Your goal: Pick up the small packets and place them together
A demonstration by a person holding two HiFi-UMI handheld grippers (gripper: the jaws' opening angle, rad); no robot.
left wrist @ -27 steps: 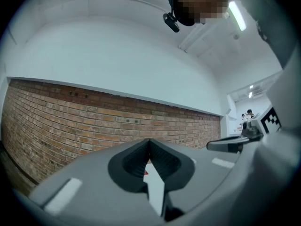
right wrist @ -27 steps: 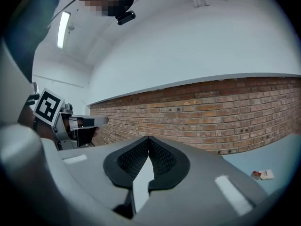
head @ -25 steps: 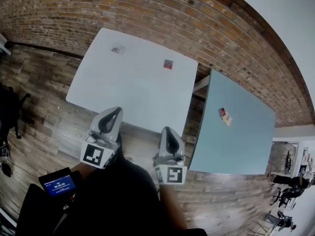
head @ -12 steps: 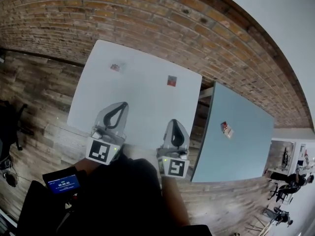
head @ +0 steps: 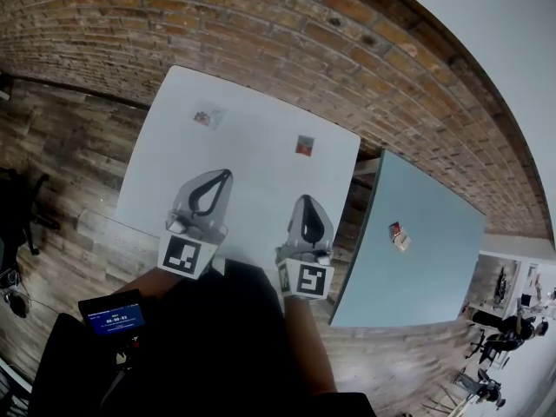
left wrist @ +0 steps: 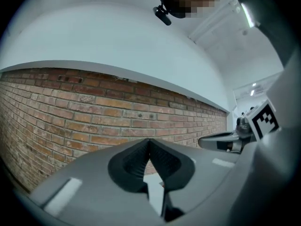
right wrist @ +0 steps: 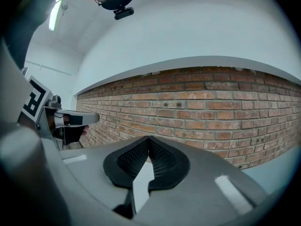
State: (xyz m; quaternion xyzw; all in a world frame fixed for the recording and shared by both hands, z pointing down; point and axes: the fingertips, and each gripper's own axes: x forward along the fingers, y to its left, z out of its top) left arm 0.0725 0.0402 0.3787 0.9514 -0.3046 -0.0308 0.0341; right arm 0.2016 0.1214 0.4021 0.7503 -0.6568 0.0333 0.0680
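A white table [head: 252,181] and a blue-grey table [head: 434,259] are being viewed from above, set against a brick wall [head: 261,33] over a wooden floor [head: 61,146]. The small packets are lying well apart: a first packet [head: 205,116] near the white table's far left corner, a second packet [head: 303,145] toward its far right, and a third packet [head: 398,234] on the blue-grey table. Nothing is being gripped. The left gripper [head: 221,177] and the right gripper [head: 308,205] are both being held clenched and empty above the white table's near edge, well short of every packet.

A slip is being risked at pick-up: a flat packet may be pushed along the smooth top, or nudged off the far edge by the wall, if the jaws are brought in level. The gap between the tables is being left as a drop. Open room is being offered across the white top's bare middle.
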